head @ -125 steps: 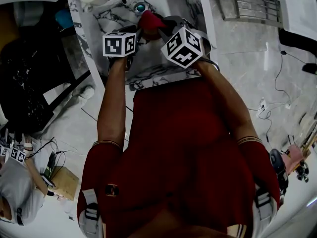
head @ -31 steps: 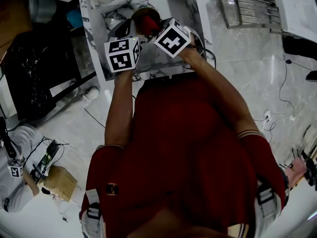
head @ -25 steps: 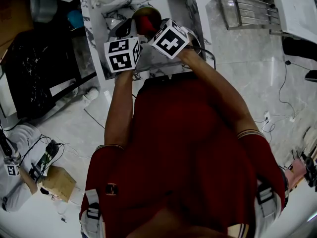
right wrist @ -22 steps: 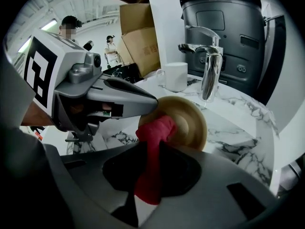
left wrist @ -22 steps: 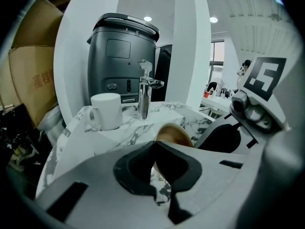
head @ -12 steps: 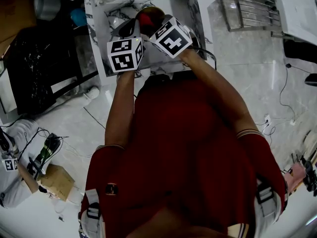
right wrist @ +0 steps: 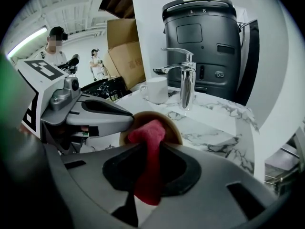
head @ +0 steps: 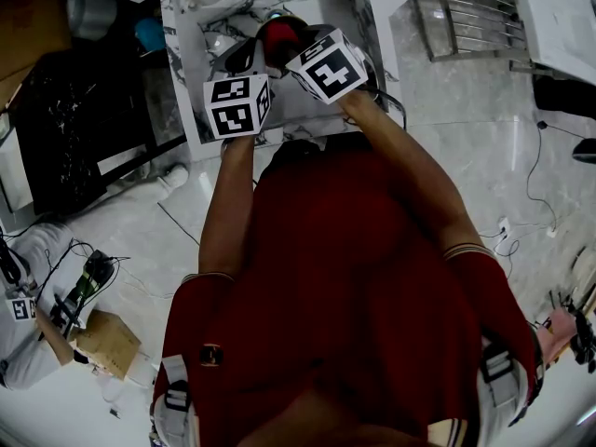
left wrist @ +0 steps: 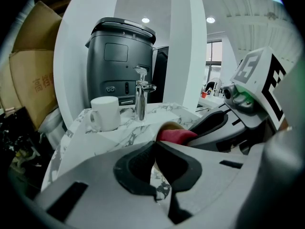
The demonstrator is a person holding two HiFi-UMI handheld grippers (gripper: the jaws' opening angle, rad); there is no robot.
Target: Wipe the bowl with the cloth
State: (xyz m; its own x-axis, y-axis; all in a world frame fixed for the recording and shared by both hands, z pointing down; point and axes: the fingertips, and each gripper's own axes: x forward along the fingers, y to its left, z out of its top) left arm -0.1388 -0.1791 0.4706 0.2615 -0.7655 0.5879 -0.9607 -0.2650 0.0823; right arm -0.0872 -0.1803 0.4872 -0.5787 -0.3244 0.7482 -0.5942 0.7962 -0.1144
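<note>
I cannot read the red characters on the cardboard box [left wrist: 35, 87]. The left hand-held gripper [left wrist: 153, 146] is clenched on the bowl [right wrist: 174, 128] rim over the marble worktop [right wrist: 224, 128]. The right hand-held gripper [right wrist: 151, 147] clamps the red cloth [right wrist: 147, 130], bunched inside the bowl.

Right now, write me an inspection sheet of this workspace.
Surface: white marble counter.
Job's things: tan bowl with the red cloth pressed into it.
Clutter: white mug and chrome tap behind the bowl.
Grippers: left gripper shut on the bowl's rim; right gripper shut on the cloth.
Cables: loose cable on the floor.
Surroundings: grey appliance, cardboard boxes, two people standing by.
</note>
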